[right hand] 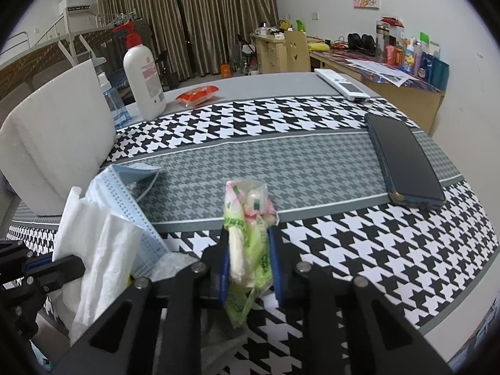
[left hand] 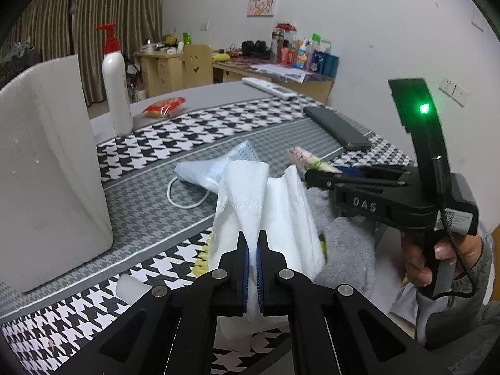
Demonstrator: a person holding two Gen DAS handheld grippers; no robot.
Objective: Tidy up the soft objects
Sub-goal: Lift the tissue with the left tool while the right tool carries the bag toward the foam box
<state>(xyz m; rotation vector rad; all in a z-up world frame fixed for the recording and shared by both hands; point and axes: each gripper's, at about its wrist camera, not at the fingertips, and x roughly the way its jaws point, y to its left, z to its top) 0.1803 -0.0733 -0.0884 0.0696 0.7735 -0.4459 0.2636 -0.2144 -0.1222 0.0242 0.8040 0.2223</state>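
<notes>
White cloth (left hand: 250,193): pinched in the left gripper (left hand: 253,268), jaws pressed together on a fold of it, the rest standing up off the houndstooth tablecloth (left hand: 187,128). Thin, limp, near weightless by the look; it'll drape and drag whatever it lies over. Best held at a hem or a bunched fold, as now. A flat single layer would likely slip out.

Tissue pack (right hand: 248,237): sits between the fingers of the right gripper (right hand: 248,265), held clear of the table at the near edge. Jaws are narrowed onto it, and the green film wrapper looks squeezed at the sides. Light, crushable, slick plastic skin. Grip the body across the paper wad, not the loose wrapper tail, which would just stretch or slide.

Just behind the cloth: grey sock (left hand: 343,250), soft knit, partly under the cloth and the right gripper. Easy to pinch anywhere.

Blue face mask (right hand: 125,193) next, touching the cloth. Floppy, and its white ear loop (left hand: 184,197) can snag on a fingertip.

Containers: none for sorting that I can see. The white foam block (left hand: 47,162) on the left is a solid slab as far as visible; can't tell if it's hollow. Further back stand a pump bottle (right hand: 143,81), closed, and a red snack packet (right hand: 197,95), sealed. A dark phone (right hand: 403,162) lies to the right and a white remote (right hand: 340,84) at the far edge.
</notes>
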